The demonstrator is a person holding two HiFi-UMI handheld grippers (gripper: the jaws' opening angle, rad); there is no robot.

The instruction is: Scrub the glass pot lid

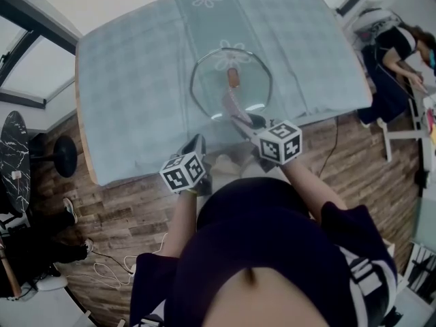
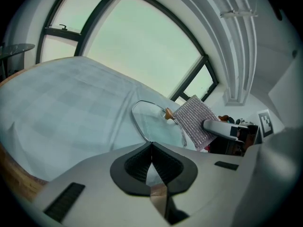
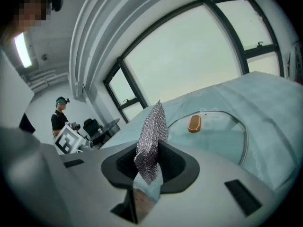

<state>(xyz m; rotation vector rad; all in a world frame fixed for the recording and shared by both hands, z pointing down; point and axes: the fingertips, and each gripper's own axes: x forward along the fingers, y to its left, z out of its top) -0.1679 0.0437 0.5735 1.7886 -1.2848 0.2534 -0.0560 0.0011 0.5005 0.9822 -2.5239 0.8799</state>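
Observation:
The round glass pot lid (image 1: pixel 231 84) with a brown knob (image 1: pixel 234 78) lies flat on the cloth-covered table (image 1: pixel 129 80), near its front edge. My right gripper (image 1: pixel 244 122) is shut on a silvery mesh scrub pad (image 1: pixel 230 103), which hangs over the lid's near rim. In the right gripper view the pad (image 3: pixel 151 138) stands up between the jaws, with the lid (image 3: pixel 222 136) beyond it. My left gripper (image 1: pixel 198 144) is shut and holds nothing; it hovers at the table's front edge, left of the lid. The left gripper view shows the lid (image 2: pixel 158 124) and pad (image 2: pixel 196 119) ahead.
A pale blue checked cloth covers the table. A person (image 1: pixel 395 50) sits beyond the table's right end. A dark round side table (image 1: pixel 13 155) stands at the left, with cables (image 1: pixel 109 268) lying on the wooden floor.

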